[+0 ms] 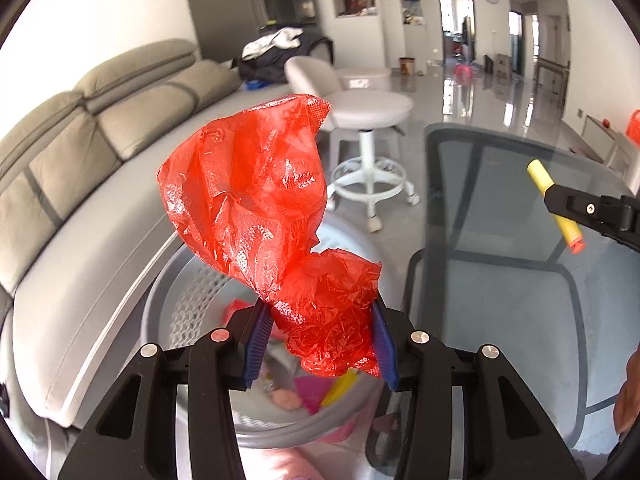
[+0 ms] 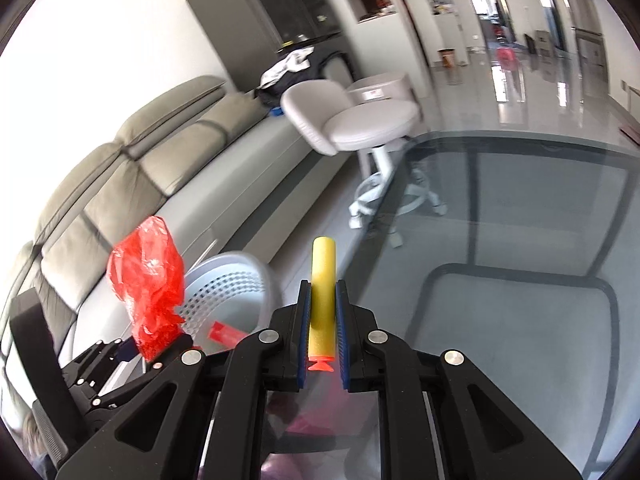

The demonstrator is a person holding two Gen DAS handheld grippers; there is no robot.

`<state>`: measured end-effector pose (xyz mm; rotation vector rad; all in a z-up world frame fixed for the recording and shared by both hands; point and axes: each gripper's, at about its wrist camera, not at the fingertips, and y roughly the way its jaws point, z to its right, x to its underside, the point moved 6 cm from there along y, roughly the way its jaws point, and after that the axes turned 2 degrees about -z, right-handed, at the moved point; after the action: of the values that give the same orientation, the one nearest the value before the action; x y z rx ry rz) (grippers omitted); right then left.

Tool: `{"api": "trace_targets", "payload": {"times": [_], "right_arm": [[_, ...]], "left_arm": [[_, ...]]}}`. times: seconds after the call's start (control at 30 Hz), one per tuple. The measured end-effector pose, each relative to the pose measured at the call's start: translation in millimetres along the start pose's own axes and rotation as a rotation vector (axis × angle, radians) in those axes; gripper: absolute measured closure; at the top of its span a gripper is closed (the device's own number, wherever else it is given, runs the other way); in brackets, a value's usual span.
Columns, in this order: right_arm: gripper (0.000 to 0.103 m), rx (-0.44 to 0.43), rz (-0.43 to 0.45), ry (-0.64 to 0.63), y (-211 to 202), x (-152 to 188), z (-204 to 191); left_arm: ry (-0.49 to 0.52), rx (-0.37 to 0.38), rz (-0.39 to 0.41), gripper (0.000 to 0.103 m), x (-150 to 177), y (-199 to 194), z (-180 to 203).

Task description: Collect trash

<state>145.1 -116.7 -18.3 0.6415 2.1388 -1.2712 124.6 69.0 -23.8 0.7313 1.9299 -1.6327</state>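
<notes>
A crumpled red plastic bag (image 1: pixel 260 208) is pinched at its lower end by my left gripper (image 1: pixel 324 320), whose blue pads press on it. The bag billows upward above a grey perforated bin (image 1: pixel 192 300) that holds several bits of coloured rubbish. My right gripper (image 2: pixel 323 308) is shut on a yellow foam dart (image 2: pixel 322 280) with an orange suction tip, held upright over the glass table (image 2: pixel 520 260). The left wrist view catches that dart (image 1: pixel 554 208) and the right gripper (image 1: pixel 560 200) at the far right. In the right wrist view the red bag (image 2: pixel 146 280) hangs over the bin (image 2: pixel 236 288).
A grey sofa (image 1: pixel 100 152) runs along the left, close behind the bin. A white swivel stool (image 1: pixel 372 120) stands on the glossy floor beyond the table. Clothes are piled at the sofa's far end (image 1: pixel 284 52). A hand edge shows at lower right (image 1: pixel 628 392).
</notes>
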Motion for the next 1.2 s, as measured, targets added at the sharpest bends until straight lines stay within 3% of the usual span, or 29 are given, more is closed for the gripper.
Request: {"api": "trace_targets", "payload": {"times": [0.23,0.47,0.73,0.8,0.9,1.03,1.1,1.2], "right_arm": [[0.091,-0.087,-0.081,-0.053,36.2,6.4,-43.7],[0.091,-0.171,-0.137,-0.094,70.7,17.2,-82.4],[0.09,-0.196,-0.186,-0.115,98.0,28.0,-101.9],[0.082,-0.196,-0.189,-0.112,99.9,30.3,-102.8],[0.068,-0.193,-0.177,-0.113,97.9,30.7,-101.8],[0.067,-0.194,-0.152,-0.11,88.8,28.9,-101.5],[0.059,-0.187,-0.142,-0.105,85.4,28.8,-99.7],[0.058,-0.178,-0.138,-0.098,82.5,30.1,-96.8]], "left_arm": [[-0.026,0.005,-0.023,0.059,18.0,8.9,-34.9],[-0.083,0.041,-0.095,0.059,37.9,27.1,-57.1],[-0.127,0.032,-0.12,0.056,43.9,35.0,-74.5],[-0.143,0.038,-0.125,0.054,45.1,36.0,-79.3],[-0.153,0.03,-0.117,0.042,45.1,34.0,-83.4],[-0.163,0.024,-0.105,0.04,44.3,32.0,-86.4],[-0.164,0.019,-0.102,0.039,43.9,32.3,-86.5],[-0.162,0.011,-0.09,0.037,42.7,29.1,-85.9]]}}
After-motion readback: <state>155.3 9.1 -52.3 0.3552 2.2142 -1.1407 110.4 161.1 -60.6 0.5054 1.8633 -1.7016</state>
